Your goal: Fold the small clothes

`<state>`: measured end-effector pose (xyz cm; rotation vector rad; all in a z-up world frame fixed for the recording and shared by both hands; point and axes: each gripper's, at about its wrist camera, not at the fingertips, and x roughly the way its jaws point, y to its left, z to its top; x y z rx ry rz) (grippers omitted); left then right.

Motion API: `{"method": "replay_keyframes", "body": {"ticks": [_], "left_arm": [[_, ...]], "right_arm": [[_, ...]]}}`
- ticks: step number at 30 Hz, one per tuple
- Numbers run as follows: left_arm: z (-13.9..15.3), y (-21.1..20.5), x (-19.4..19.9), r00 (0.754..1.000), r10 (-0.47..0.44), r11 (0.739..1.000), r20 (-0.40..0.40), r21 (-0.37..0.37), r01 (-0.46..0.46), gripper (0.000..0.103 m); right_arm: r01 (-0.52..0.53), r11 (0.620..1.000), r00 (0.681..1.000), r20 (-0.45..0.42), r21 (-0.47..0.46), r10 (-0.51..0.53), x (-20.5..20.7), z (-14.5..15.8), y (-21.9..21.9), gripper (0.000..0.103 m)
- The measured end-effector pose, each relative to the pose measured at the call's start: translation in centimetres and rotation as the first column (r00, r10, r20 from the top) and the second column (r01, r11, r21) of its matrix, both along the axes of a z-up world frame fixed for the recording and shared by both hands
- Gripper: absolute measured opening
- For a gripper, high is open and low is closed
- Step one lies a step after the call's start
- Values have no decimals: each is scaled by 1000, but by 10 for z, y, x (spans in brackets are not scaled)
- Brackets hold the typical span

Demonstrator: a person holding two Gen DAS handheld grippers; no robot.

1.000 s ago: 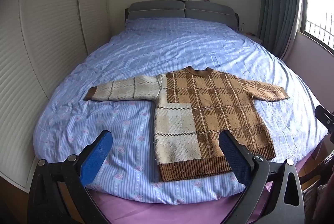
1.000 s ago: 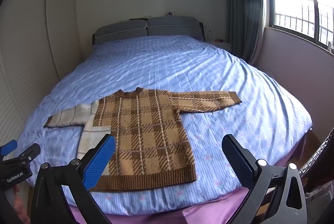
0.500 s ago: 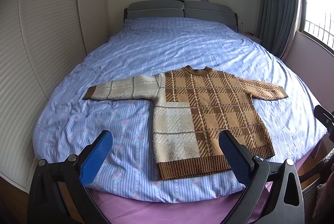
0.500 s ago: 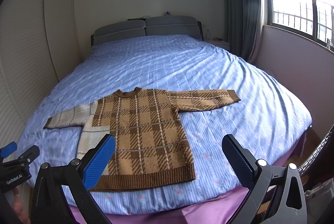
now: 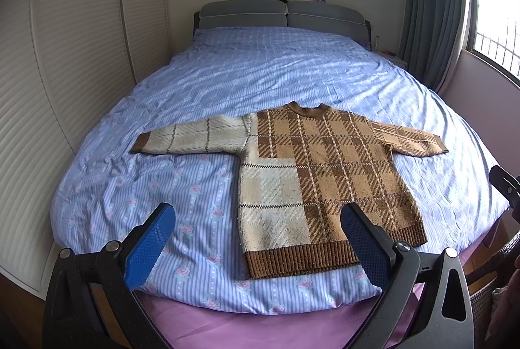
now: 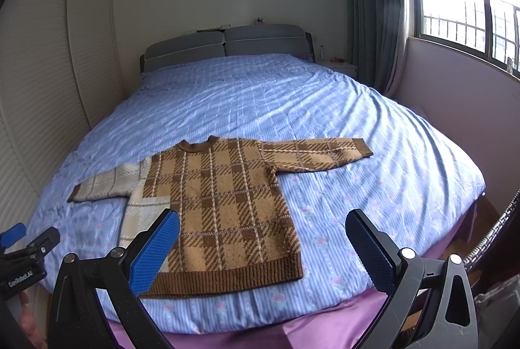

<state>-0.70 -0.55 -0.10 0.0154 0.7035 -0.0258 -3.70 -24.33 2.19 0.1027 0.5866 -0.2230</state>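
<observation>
Sweater (image 5: 312, 180) lies flat on the bed (image 5: 260, 72), near its foot.

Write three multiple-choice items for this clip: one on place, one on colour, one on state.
1. Where does the sweater lie?
A. near the foot of the bed
B. against the headboard
C. on the floor

2. What colour is its pale sleeve?
A. red
B. cream
C. black

3. How is the sweater?
A. folded in half
B. rolled up
C. spread flat, sleeves out

Answers:
1 A, its hem sits by the near edge.
2 B, cream with thin dark lines.
3 C, both sleeves stretch sideways; left gripper and right gripper hover open.
</observation>
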Motion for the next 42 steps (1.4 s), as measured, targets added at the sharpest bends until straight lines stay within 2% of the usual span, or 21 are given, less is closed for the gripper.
{"method": "replay_keyframes", "body": {"ticks": [42], "left_arm": [[1,2,0,1000,-1,1000,1,-2,1,103]], "right_arm": [[2,1000,1000,-4,10,-2,-3,-1,-3,103]]}}
